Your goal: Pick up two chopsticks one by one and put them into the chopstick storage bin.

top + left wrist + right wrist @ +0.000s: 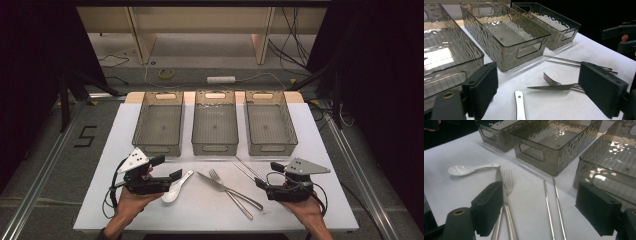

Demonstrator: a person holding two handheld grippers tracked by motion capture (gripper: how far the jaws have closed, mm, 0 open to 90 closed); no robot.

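Spoon (pixel 176 188), white ceramic, lies on the white table (pixel 310 130) near the front edge, bowl toward the person, handle angled up to the right. Left gripper (pixel 169 168) sits right beside it, jaws wide apart, nothing between them; its lower jaw tip is just over the spoon handle, contact unclear. In the left gripper view the handle end (pixel 519 106) shows between the 2 open jaws.

Right gripper (pixel 268 175) rests at the table's right front, jaws also spread, empty.

Between the grippers: knife (pixel 220 184) and fork (pixel 231 194) crossing each other, 2 metal chopsticks (pixel 248 170) just to their right.

Behind the cutlery, 3 smoky clear bins in a row: left bin (pixel 159 122), middle bin (pixel 214 122), right bin (pixel 270 122). All 3 hold nothing.
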